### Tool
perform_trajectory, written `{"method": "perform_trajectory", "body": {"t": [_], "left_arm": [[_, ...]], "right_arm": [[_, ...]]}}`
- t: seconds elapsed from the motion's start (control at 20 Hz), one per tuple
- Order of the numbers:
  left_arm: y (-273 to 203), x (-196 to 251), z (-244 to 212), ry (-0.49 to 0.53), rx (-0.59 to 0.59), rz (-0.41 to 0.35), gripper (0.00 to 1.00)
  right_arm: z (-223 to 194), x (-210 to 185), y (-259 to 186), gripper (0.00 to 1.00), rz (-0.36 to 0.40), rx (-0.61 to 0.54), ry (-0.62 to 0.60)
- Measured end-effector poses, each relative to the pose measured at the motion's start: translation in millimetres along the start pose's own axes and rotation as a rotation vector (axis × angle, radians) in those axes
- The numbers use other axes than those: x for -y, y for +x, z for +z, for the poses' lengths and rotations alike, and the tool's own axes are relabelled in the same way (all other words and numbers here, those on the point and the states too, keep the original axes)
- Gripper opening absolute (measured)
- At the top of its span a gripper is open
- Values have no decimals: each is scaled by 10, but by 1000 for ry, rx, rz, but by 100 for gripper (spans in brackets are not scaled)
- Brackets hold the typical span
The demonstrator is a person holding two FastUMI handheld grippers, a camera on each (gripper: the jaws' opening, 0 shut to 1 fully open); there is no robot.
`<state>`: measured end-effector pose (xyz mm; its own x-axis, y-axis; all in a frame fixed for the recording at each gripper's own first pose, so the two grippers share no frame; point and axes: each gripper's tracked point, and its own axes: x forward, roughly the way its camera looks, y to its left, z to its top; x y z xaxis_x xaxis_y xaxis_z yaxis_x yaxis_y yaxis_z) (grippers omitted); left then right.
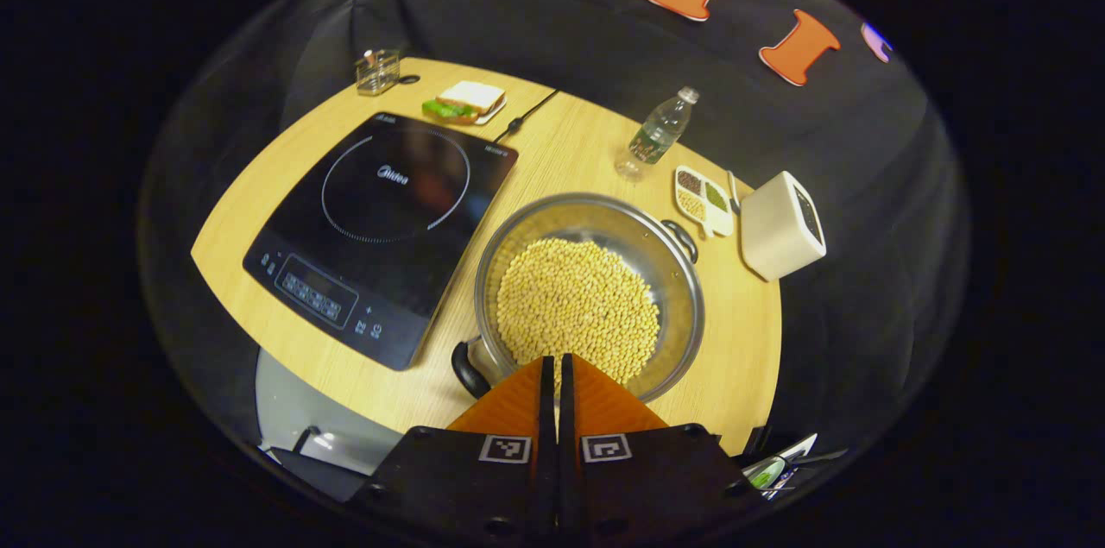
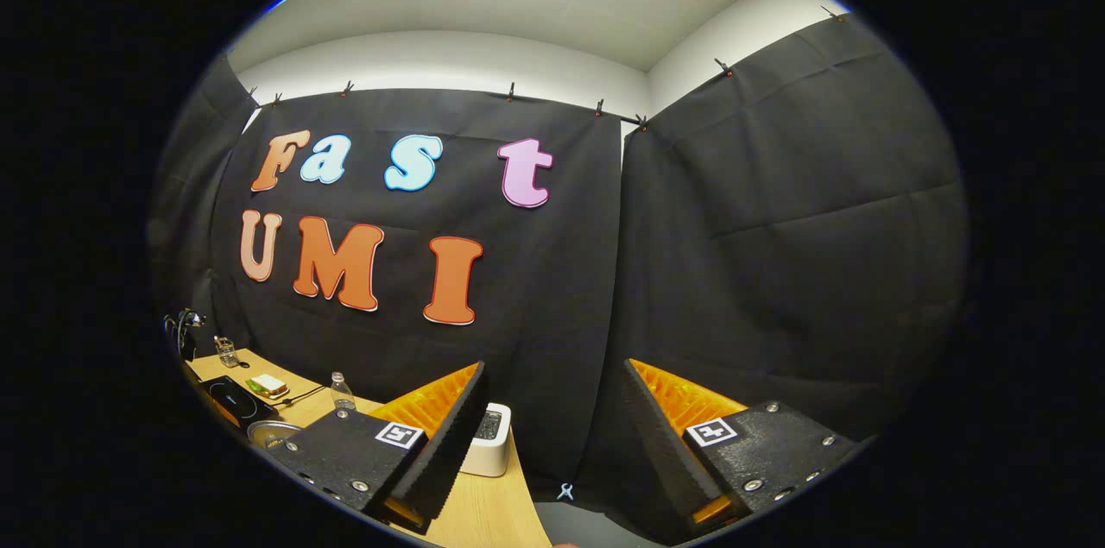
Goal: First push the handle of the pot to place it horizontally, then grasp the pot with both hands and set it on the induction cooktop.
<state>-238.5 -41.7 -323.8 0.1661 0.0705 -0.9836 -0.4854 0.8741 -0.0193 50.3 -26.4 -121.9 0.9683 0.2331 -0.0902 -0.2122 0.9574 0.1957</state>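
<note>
Two handles sit on the pot [image 1: 590, 295], one at the lower left of its rim and one at the upper right, so its long axis runs on a diagonal across the left gripper view. It is a round steel pot, shiny inside and filled with pale yellow beans [image 1: 577, 309], and it stands in the middle of the frame on the wooden table [image 1: 570, 155], just beside the right edge of the black cooktop [image 1: 380, 229]. The left gripper [image 1: 558, 371] is at the bottom centre, its fingers closed together with nothing between them, the tips over the near rim of the pot; whether they touch it I cannot tell. In the right gripper view, the right gripper [image 2: 552, 401] is held up and faces the cloth wall, with its fingers wide apart and nothing between them. At the lower left of that view the table, the cooktop and the pot rim are small.
</note>
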Motion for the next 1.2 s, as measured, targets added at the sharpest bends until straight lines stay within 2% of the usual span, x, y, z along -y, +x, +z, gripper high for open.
{"method": "perform_trajectory", "body": {"t": [0.2, 0.4, 0.65, 0.95, 1.05, 1.1, 1.2], "left_arm": [[169, -178, -427, -145, -140, 29, 8], [300, -204, -740, -222, -256, 36, 8], [497, -222, -962, -224, -374, 60, 8], [727, -405, -912, -169, -418, 98, 8], [783, -420, -921, -180, -444, 99, 8], [795, -427, -935, -194, -459, 96, 11], [843, -482, -941, -190, -464, 111, 8]], "right_arm": [[-184, 79, -17, 95, 2, -30, 19], [-325, 179, -59, 95, -21, -68, 37], [-297, 207, -101, 95, -61, -73, 23], [-249, 98, -183, 95, -127, -86, 0], [-225, 45, -207, 97, -151, -88, -4], [-215, 6, -206, 95, -157, -91, -2], [-216, -98, -224, 97, -160, -100, 1]]}}
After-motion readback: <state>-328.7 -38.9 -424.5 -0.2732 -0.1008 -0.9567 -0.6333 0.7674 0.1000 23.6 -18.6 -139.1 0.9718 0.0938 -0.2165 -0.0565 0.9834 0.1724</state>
